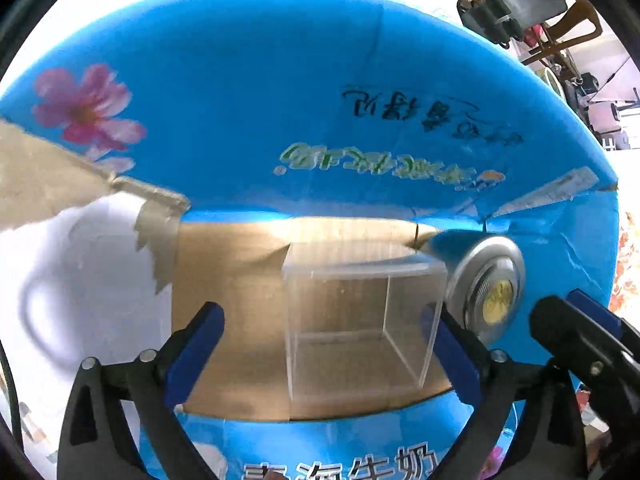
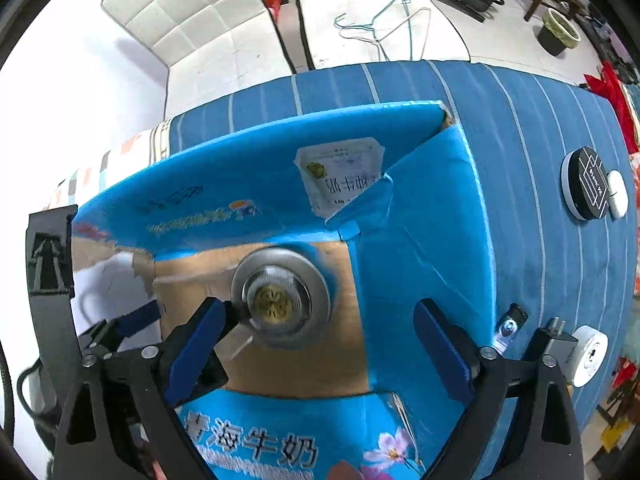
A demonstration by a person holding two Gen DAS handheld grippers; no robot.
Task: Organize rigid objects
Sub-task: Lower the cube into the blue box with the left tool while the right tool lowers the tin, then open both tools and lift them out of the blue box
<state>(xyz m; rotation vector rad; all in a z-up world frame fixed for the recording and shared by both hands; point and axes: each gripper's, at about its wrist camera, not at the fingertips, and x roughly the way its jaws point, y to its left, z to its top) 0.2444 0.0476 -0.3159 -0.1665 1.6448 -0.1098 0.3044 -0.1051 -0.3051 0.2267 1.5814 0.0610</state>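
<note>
Your left gripper (image 1: 320, 344) has its fingers spread wide around the clear acrylic cube (image 1: 360, 320); the right-hand blue pad sits just at the cube's side, though you cannot tell if it touches. The cube rests on the brown floor of the open blue carton (image 1: 248, 92).

Your right gripper (image 2: 320, 336) is also wide open and holds nothing; its left finger (image 2: 200, 344) lies against the rim of the round silver lamp fitting (image 2: 280, 300), which lies in the same carton beside the cube.

Inside the carton you have one cube and one lamp. The near flap reads "牛奶" (image 2: 276, 448); a white label (image 2: 340, 176) on the far wall is too blurred to read.

On the striped blue cloth (image 2: 540, 260) outside are one black round tin (image 2: 586, 184), one white charger plug (image 2: 580, 354) and one small dark item (image 2: 510, 326).
</note>
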